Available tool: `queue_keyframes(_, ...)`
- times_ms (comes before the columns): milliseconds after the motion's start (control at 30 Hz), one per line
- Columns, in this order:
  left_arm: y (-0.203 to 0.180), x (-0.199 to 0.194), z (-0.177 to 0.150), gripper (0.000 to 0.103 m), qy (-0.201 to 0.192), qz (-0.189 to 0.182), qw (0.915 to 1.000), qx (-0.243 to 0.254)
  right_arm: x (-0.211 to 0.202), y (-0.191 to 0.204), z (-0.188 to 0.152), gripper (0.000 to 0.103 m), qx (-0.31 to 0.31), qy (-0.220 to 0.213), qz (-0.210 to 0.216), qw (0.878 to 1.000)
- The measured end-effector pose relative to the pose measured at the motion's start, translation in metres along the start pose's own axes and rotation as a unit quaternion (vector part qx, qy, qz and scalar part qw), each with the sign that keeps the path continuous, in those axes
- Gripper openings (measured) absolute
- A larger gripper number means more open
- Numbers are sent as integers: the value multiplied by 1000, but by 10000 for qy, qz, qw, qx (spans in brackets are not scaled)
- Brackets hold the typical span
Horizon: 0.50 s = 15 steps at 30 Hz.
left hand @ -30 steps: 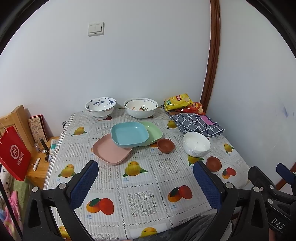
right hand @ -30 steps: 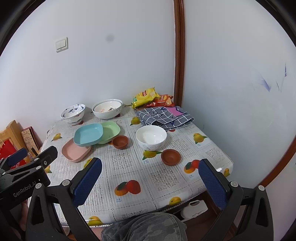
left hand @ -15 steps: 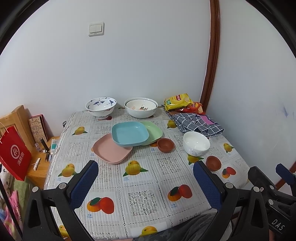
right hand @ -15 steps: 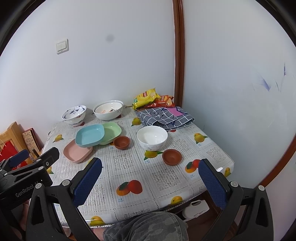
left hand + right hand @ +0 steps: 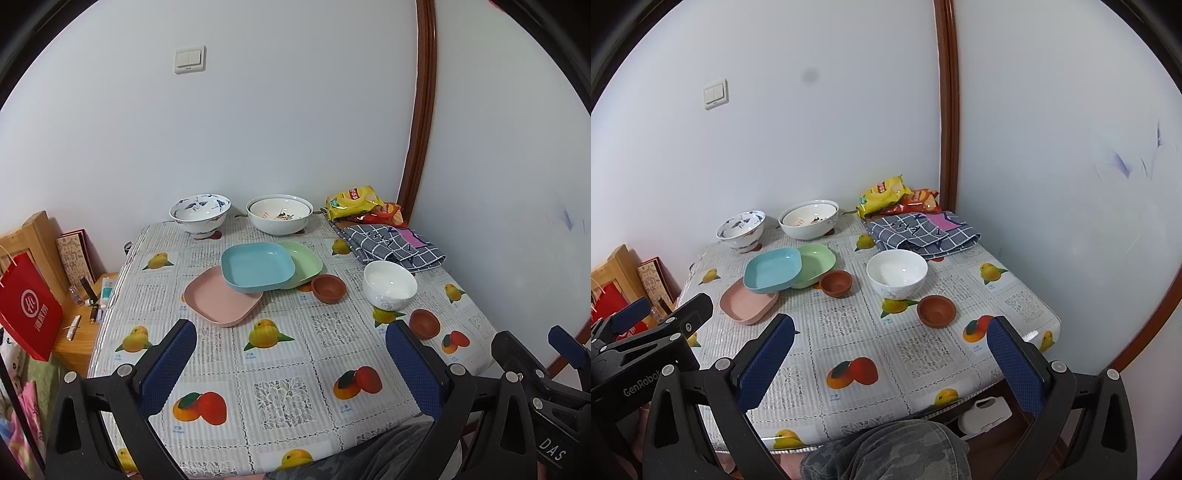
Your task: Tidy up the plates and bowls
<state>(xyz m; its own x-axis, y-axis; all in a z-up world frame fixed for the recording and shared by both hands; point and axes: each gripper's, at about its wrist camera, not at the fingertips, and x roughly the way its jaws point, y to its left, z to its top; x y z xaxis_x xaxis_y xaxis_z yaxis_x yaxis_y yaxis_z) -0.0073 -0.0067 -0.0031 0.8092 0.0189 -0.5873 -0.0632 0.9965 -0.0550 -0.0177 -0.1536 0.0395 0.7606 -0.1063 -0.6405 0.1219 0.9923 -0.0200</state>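
On the fruit-print tablecloth a blue plate [image 5: 257, 266] overlaps a pink plate [image 5: 221, 302] and a green plate [image 5: 304, 260]. Beside them sits a small brown bowl [image 5: 328, 288], then a white bowl [image 5: 389, 285] and a second brown bowl [image 5: 424, 323]. A blue-patterned bowl [image 5: 199, 214] and a wide white bowl [image 5: 279, 214] stand by the back wall. My left gripper [image 5: 291, 365] hovers open over the near table edge, nothing between its fingers. My right gripper [image 5: 892, 358] is open too, empty, short of the white bowl [image 5: 897, 273] and brown bowl [image 5: 936, 311].
Snack bags [image 5: 354, 199] and a folded checked cloth [image 5: 391, 245] fill the back right corner. A red paper bag [image 5: 27, 308] and a wooden side stand [image 5: 79, 332] with small items sit left of the table. A knee in camouflage fabric [image 5: 886, 454] is at the front edge.
Both views have drifted very slightly; the dishes sit a touch higher and rightward in the right wrist view. Nothing on the table has moved and both grippers stay open.
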Motion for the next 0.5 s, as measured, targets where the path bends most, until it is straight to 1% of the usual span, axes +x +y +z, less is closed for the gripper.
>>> queue_keyframes(500,-1,-1,0,103,-2,-14,10000,12,-3,3,-1,102,37,1,23,10000)
